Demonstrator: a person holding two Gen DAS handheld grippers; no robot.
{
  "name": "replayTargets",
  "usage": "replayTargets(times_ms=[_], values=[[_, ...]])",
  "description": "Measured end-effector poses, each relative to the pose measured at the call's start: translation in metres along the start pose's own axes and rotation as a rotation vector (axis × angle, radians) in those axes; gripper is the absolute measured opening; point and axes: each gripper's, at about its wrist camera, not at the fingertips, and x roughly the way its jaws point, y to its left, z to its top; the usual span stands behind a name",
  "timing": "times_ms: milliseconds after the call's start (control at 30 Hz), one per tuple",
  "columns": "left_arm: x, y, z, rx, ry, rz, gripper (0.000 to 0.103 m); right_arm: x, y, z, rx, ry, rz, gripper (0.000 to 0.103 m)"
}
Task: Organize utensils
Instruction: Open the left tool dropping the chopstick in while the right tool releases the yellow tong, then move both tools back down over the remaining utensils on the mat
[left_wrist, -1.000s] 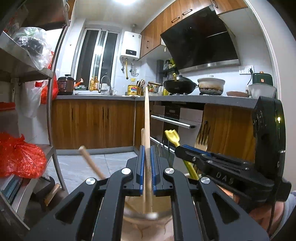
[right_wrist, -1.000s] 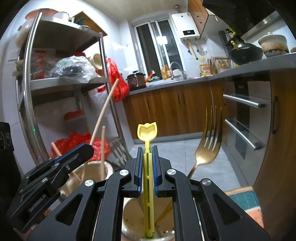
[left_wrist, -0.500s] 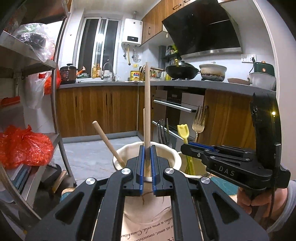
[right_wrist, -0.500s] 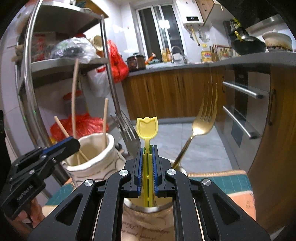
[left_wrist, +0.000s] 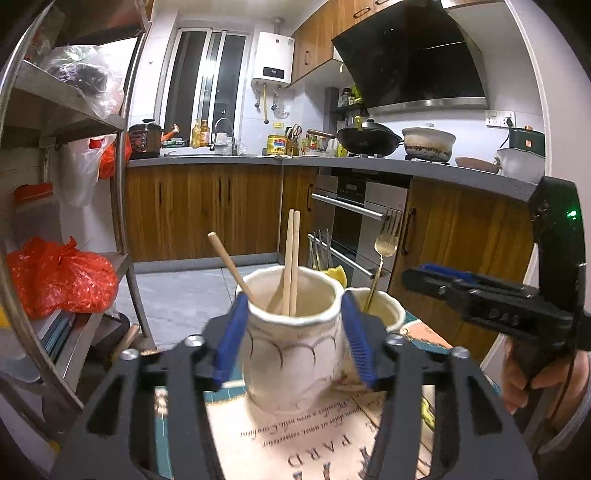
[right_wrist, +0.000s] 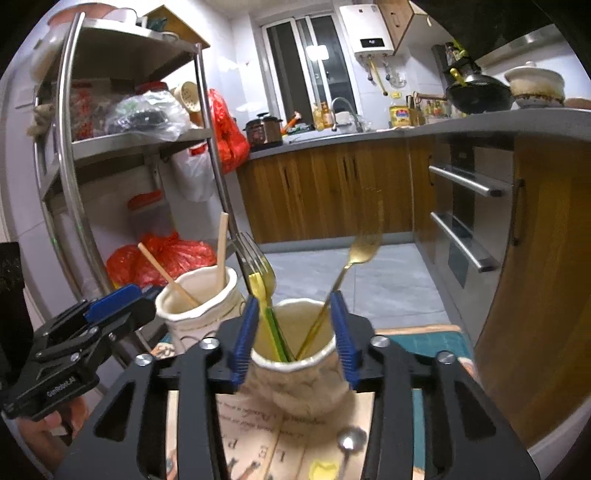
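Kitchen mat (left_wrist: 317, 439) — each gripper's fingers spread apart, flanking chopstick jar (left_wrist: 295, 343) and fork jar (right_wrist: 299, 369).

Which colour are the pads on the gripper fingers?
Blue, clearest on the left gripper pads in the left wrist view.

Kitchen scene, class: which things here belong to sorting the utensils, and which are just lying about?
Job:
chopstick jar
chopsticks
cutlery jar
gold fork
yellow utensil
spoon

Lying about:
wok
red bag
rice cooker
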Motion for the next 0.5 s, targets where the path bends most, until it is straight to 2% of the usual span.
replayTargets(times_ms=[67, 100, 133, 167, 200, 267, 500], values=[[-0.006, -0.001, -0.002, -0.006, 0.012, -0.001, 0.063, -0.015, -0.003, -0.002, -0.001, -0.006, -0.007, 0.065], [-0.01, -0.001, -0.004, -0.009, 0.018, -0.002, 0.07, -0.02, -0.005, -0.003, 0.002, -0.007, -0.006, 0.071], [-0.014, -0.001, -0.005, -0.009, 0.02, 0.001, 0.075, -0.026, -0.006, -0.003, 0.007, -0.007, -0.002, 0.083], [-0.019, -0.002, -0.006, -0.007, 0.02, 0.009, 0.084, -0.032, -0.009, -0.004, 0.013, -0.006, 0.004, 0.092], [-0.023, -0.003, -0.008, -0.004, 0.019, 0.015, 0.091, -0.036, -0.01, -0.005, 0.016, -0.003, 0.004, 0.095], [-0.031, -0.005, -0.01, -0.002, 0.025, 0.017, 0.098, -0.044, -0.011, -0.007, 0.012, 0.005, -0.006, 0.097], [-0.045, -0.009, -0.022, 0.0, 0.09, 0.026, 0.098, -0.06, -0.013, -0.028, -0.025, 0.076, -0.065, 0.098]])
